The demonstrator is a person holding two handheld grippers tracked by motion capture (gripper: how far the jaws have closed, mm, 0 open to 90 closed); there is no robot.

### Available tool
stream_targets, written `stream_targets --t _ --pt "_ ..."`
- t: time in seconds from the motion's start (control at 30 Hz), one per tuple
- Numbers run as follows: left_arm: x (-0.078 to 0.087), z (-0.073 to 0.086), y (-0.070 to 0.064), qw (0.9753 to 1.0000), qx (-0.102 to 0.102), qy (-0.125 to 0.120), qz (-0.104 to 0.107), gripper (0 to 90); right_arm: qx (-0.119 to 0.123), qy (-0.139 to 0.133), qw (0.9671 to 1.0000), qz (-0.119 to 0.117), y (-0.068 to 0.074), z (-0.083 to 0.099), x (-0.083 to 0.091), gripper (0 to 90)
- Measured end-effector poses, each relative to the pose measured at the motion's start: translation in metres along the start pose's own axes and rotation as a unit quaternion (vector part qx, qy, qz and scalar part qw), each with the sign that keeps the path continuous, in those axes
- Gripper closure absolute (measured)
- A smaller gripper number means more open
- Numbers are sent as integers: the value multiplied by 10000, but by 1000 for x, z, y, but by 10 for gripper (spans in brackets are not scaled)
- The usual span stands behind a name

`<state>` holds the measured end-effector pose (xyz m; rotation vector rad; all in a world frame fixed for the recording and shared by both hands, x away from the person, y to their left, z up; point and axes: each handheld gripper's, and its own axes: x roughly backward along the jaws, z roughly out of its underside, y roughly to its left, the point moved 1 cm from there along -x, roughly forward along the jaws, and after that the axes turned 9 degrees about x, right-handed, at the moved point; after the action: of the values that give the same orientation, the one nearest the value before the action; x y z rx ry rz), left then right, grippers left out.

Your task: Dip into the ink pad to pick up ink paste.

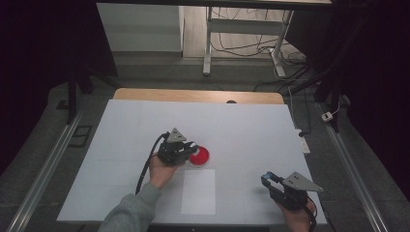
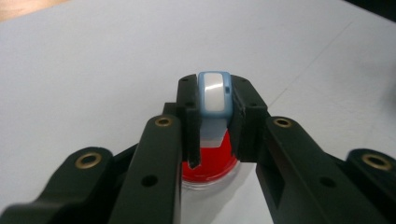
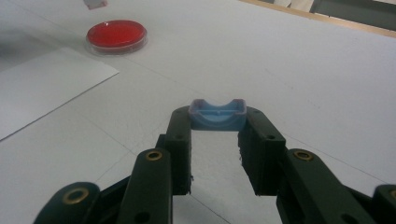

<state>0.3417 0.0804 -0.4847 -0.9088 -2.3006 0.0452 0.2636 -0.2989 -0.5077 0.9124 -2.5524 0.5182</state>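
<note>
A round red dish (image 1: 200, 157) lies mid-table on the white cover. My left gripper (image 1: 192, 146) hovers just over the dish's left edge. In the left gripper view my left gripper (image 2: 215, 93) is shut on a small light-blue piece with a white face (image 2: 214, 95), held upright above the red dish (image 2: 212, 164). My right gripper (image 1: 267, 179) is low at the front right. In the right gripper view my right gripper (image 3: 218, 120) is shut on a blue U-notched piece (image 3: 218, 115), with the red dish (image 3: 116, 34) far off to the upper left.
A white paper sheet (image 1: 198, 192) lies at the table's front edge, just in front of the dish, and its corner (image 3: 42, 88) appears in the right gripper view. The wooden table rim (image 1: 198, 95) runs along the back. Cables and a desk frame stand on the floor behind.
</note>
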Motion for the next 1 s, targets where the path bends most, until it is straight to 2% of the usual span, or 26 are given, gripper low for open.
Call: stream_targets --t 0.1,0.73,1.0 --pt "6 2 -1 9999 10 -51 126 756 6 6 10000 -2 0 0 0 651" --pt "25 15 -3 9990 46 -178 418 756 7 13 10000 -1 1 0 -1 651" --pt "37 19 -5 9979 60 -214 616 756 10 15 10000 -5 1 0 -1 651"
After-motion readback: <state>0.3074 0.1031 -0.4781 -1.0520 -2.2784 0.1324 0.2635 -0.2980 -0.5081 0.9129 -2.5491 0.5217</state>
